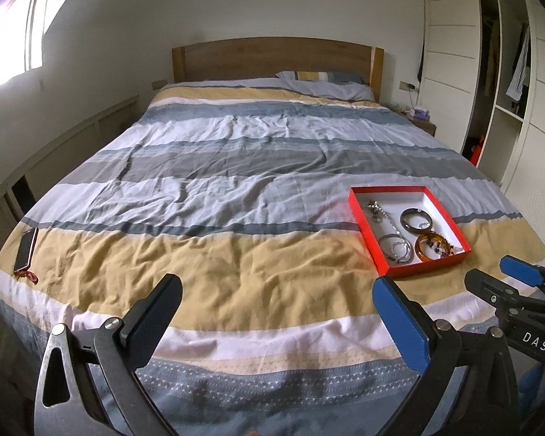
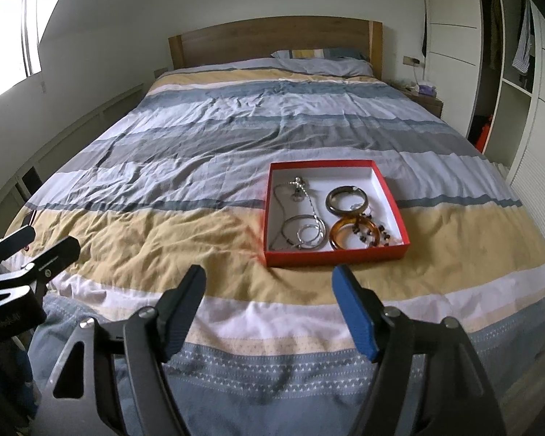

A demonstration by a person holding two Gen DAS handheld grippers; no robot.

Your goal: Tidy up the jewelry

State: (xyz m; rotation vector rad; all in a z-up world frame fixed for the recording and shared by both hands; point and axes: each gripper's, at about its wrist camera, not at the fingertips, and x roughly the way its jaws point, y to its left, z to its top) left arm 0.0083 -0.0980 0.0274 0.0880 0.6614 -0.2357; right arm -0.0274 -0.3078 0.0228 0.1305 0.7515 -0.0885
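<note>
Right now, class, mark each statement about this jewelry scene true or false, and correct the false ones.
1. The red box lies on the striped duvet. True.
2. The right gripper is shut on a bangle. False: its fingers are spread apart and hold nothing.
3. An amber bangle lies inside the box. True.
4. The box has its lid on. False: it is open, its white inside on show.
5. The left gripper is open and empty. True.
6. The silver chain lies on the pillow. False: it is in the box, left of the dark bangle.
</note>
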